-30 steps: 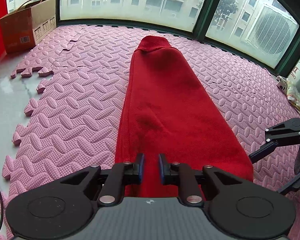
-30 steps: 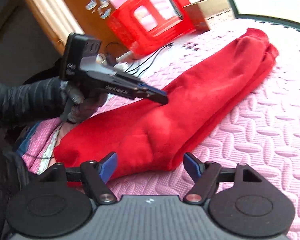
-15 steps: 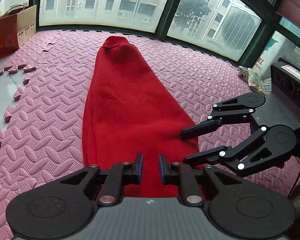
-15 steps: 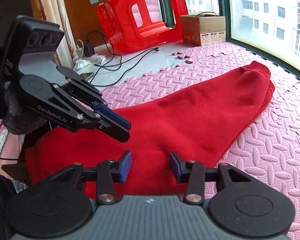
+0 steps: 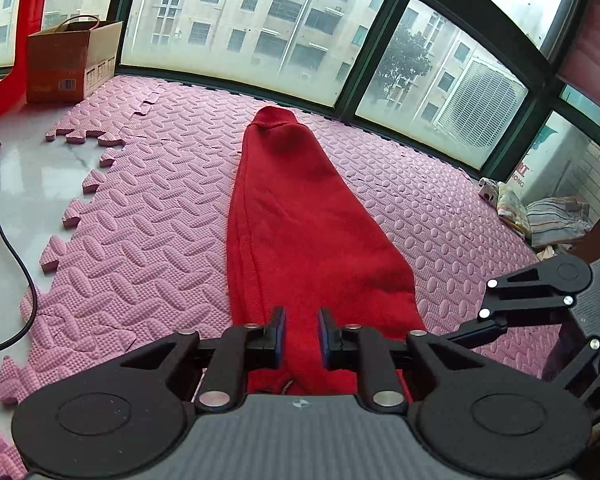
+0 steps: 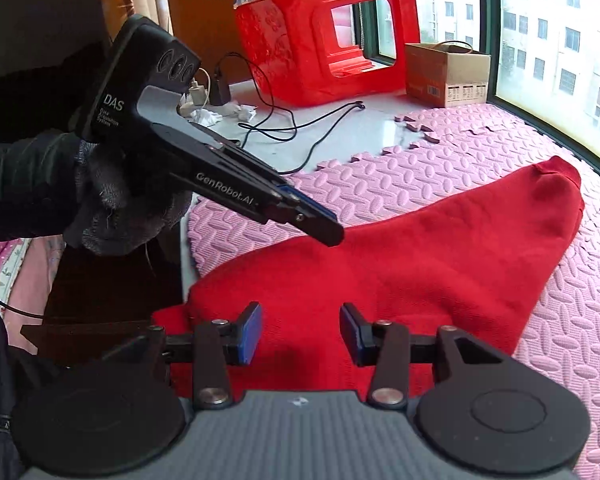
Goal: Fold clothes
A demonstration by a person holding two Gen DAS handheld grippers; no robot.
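A red knit garment [image 5: 300, 216] lies folded lengthwise on the pink foam mat [image 5: 160, 216], its collar end far toward the window. My left gripper [image 5: 301, 334] is shut on the garment's near edge, with cloth pinched between the pads. In the right wrist view the left gripper [image 6: 320, 226] shows nipping the garment's [image 6: 420, 264] edge. My right gripper [image 6: 301, 334] is open, its jaws astride the near part of the cloth without pinching it. It also shows in the left wrist view [image 5: 472, 330] at the garment's right edge.
A red plastic stool [image 6: 332, 36] and a cardboard box [image 6: 446, 74] stand on the bare floor beyond the mat. Black cables [image 6: 284, 128] run across that floor. A pile of striped clothes [image 5: 552, 216] lies at the mat's right edge. Windows border the far side.
My left gripper has kept its hold on the garment and shifted its aim leftward. My right gripper has opened wider and pulled back toward the garment's right edge.
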